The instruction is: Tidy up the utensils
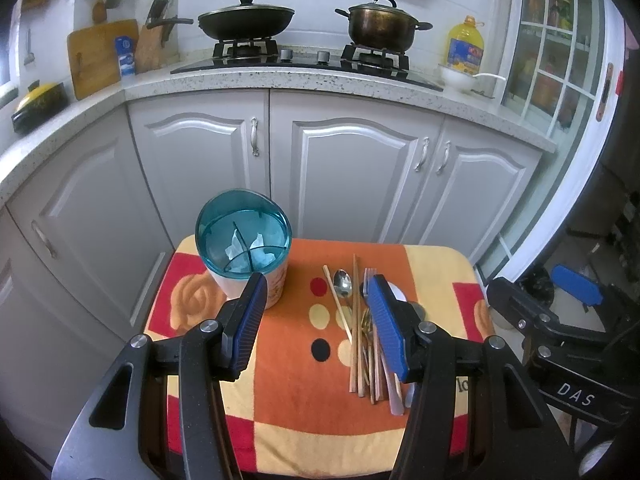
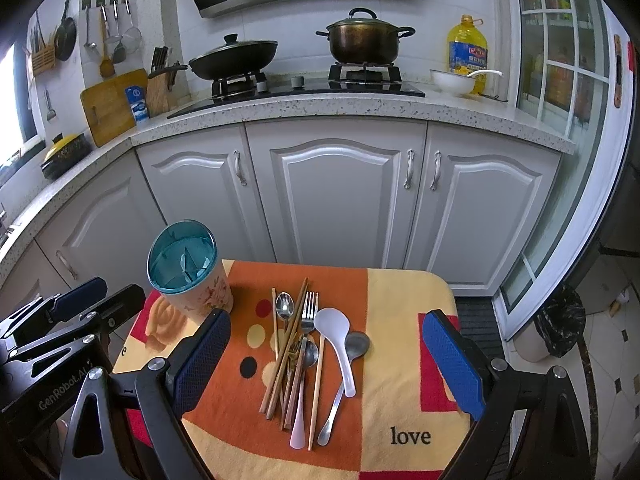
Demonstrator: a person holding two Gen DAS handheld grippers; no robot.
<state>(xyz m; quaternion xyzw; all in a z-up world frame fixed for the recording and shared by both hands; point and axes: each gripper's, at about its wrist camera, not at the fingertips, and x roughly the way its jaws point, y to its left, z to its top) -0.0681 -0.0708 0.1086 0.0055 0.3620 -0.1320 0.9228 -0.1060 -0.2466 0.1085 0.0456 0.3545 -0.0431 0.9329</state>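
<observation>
— cabinets first, pale grey doors under a speckled countertop, with a lidded wok and a dark pot on the hob. what sits in front?

— small surface covered by an orange, yellow and red towel with "love" printed on it. on its far left corner stands a utensil holder, upright, with a teal divided top and a floral body. nothing is sticking out of it.

— and the tongs?

— left tongs are spread, blue pads apart, holding nothing; they hang above the near half of the towel, one pad in front of the holder and the other over the pile. right tongs are spread wider, also holding nothing, one pad on either side of the utensils.

— where is the cutlery?

— all loose in one heap on the towel, just right of the holder and apart from it. wooden chopsticks lie crossed through it, touching a fork and a metal spoon. a white rice paddle lies at the right edge over a grey spoon. another spoon bowl shows mid-heap; i can't sort the handles beneath.
</observation>
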